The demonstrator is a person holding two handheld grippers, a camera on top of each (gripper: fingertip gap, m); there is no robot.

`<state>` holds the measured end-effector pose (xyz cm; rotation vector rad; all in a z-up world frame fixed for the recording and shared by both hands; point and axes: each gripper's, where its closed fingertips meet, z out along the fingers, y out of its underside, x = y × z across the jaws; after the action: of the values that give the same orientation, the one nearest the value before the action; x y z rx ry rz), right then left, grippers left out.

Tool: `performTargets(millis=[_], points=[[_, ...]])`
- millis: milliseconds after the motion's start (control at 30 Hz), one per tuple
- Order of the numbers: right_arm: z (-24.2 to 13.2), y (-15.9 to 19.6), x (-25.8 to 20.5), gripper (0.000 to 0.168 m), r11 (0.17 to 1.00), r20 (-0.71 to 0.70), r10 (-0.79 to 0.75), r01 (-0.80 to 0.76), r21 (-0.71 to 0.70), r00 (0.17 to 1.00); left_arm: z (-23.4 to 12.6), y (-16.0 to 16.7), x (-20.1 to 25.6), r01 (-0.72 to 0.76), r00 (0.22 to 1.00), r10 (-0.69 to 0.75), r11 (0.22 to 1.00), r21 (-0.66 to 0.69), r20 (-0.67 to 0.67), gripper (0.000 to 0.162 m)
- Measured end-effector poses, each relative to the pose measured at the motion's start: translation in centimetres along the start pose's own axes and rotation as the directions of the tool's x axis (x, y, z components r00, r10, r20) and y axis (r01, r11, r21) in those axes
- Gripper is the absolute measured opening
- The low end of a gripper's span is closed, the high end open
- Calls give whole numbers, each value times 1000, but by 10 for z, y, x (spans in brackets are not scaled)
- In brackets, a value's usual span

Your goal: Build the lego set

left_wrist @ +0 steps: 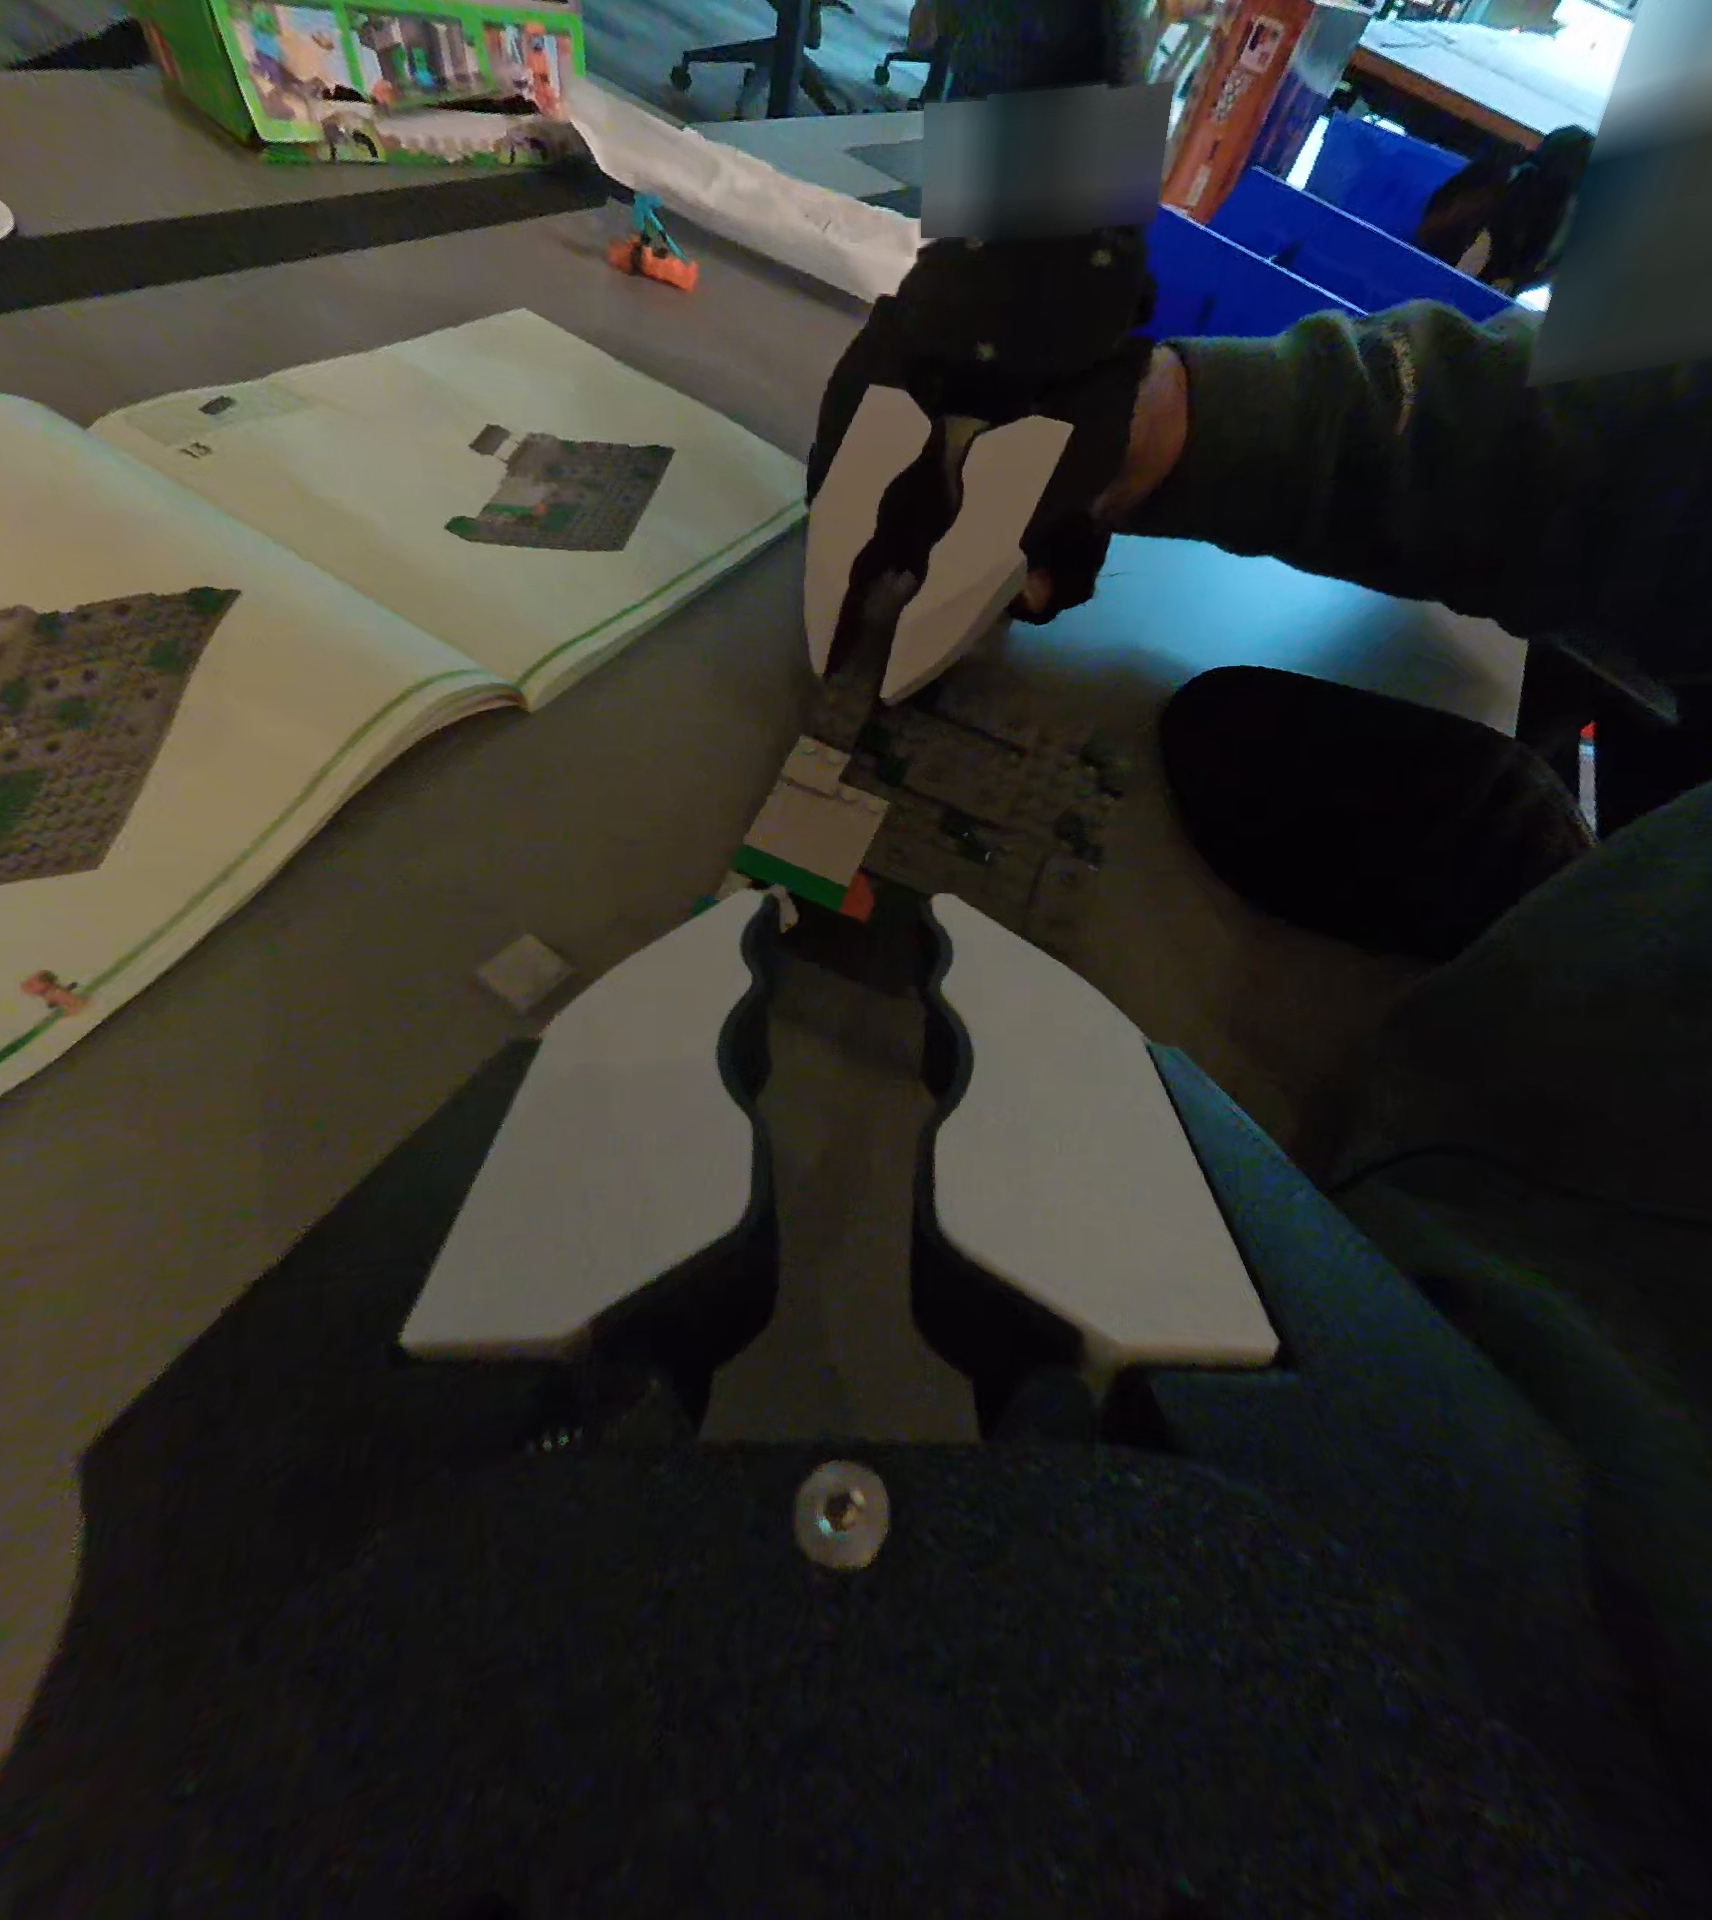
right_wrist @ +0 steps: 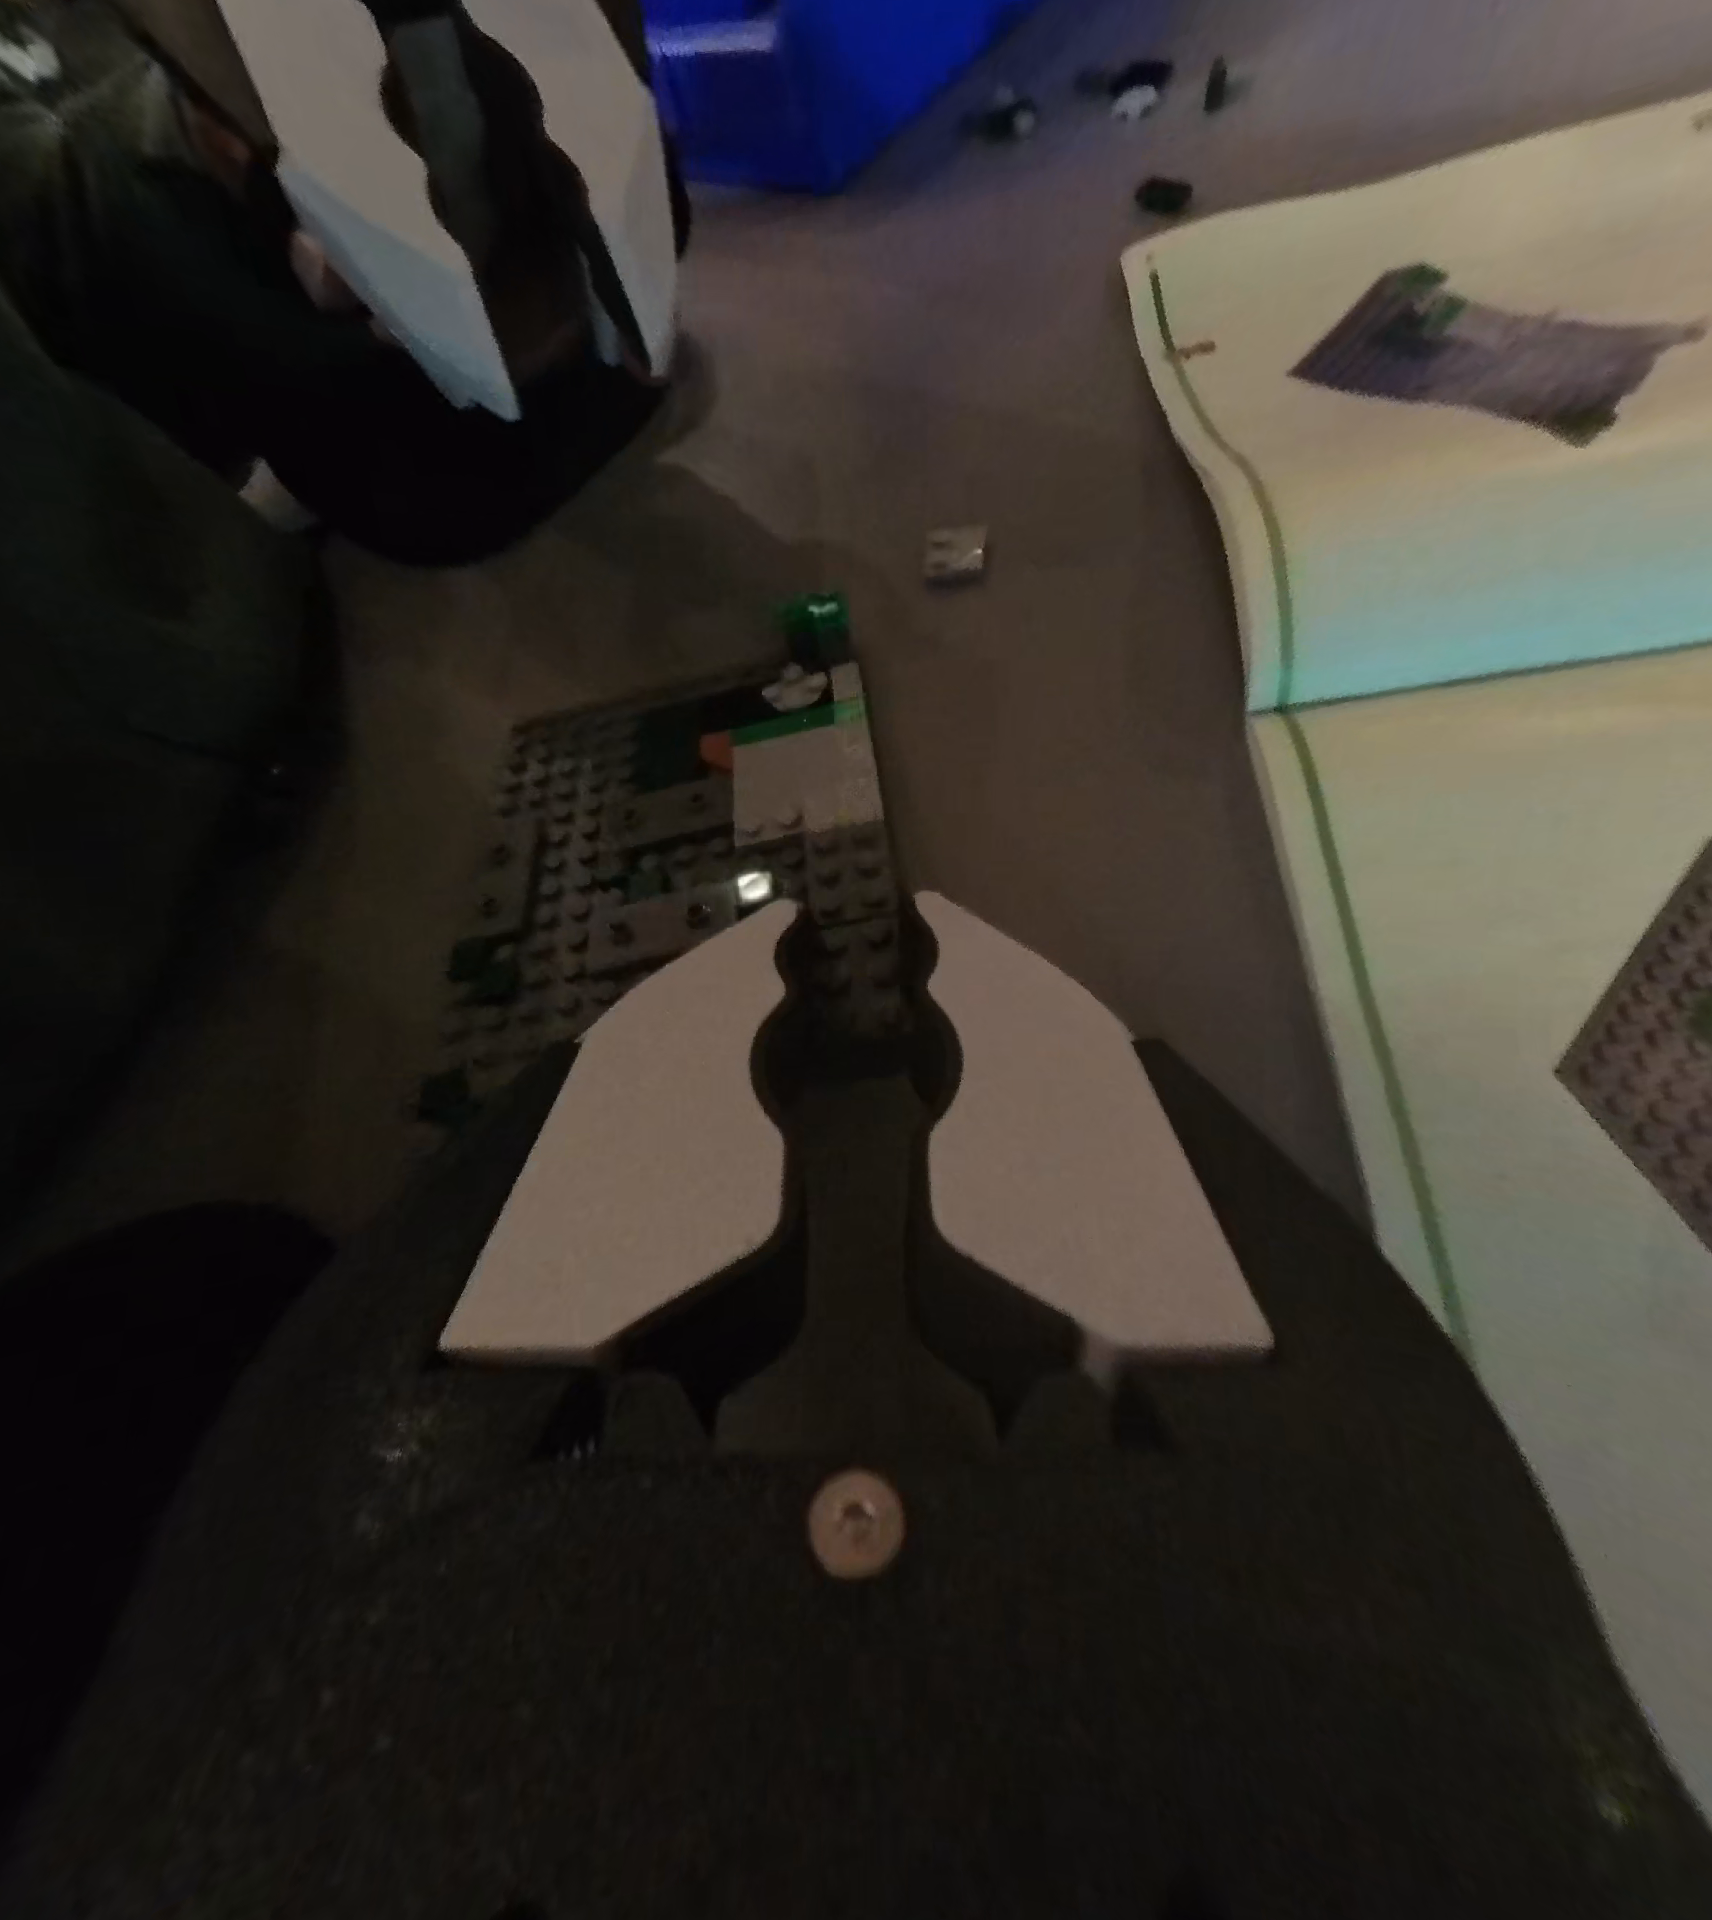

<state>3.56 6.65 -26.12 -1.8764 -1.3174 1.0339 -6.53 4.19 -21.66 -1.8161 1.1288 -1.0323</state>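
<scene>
The left gripper [left_wrist: 850, 914] has two flat, pale, wedge-shaped fingers with scalloped dark inner edges on a grainy black body. Its tips stand apart at the near edge of the lego build [left_wrist: 977, 800], with the edge of the build between them; whether they pinch it I cannot tell.

The right gripper [right_wrist: 857, 914], of the same make, is clenched on a dark grey studded plate [right_wrist: 852, 883], a narrow strip that runs from between its tips onto the build [right_wrist: 613, 852]. In the left wrist view the right gripper [left_wrist: 867, 675] comes down steeply from above, with the strip [left_wrist: 857, 665] between its fingers, and a dark sleeve [left_wrist: 1454, 468] reaches in behind it.

The build lies flat on the grey table [left_wrist: 395, 1039]: a dark studded baseplate with a smooth light-grey block [left_wrist: 816, 826] at one corner, edged by a green strip [left_wrist: 790, 873] and a small orange piece [left_wrist: 860, 896]. A green stud piece [right_wrist: 816, 615] sits at the far end in the right wrist view.

Just beside the build lies a small pale square tile [left_wrist: 523, 971]. Farther out an open booklet [left_wrist: 312, 582] of glossy pages lies spread. Beyond it stand a small orange and teal figure [left_wrist: 654, 249], a green cardboard box [left_wrist: 364, 73] and a blue bin [left_wrist: 1299, 260]. A few tiny dark pieces [right_wrist: 1132, 94] are scattered near the bin [right_wrist: 790, 94].
</scene>
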Motion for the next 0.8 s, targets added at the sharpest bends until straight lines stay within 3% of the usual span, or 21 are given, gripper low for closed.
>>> performTargets(millis=[433, 633, 800], points=[[-2, -12, 7, 20, 996, -107, -68, 62, -60, 992, 2, 3, 0, -6, 1000, 6, 1000, -2, -7, 24], [4, -33, 5, 14, 991, -235, -134, 128, -43, 963, 0, 3, -10, -57, 994, 58, 998, -9, 90, 19], [5, -31, 1, 14, 985, -330, -169, 147, -91, 929, -2, 4, -18, -62, 988, 64, 998, -18, 139, 15]])
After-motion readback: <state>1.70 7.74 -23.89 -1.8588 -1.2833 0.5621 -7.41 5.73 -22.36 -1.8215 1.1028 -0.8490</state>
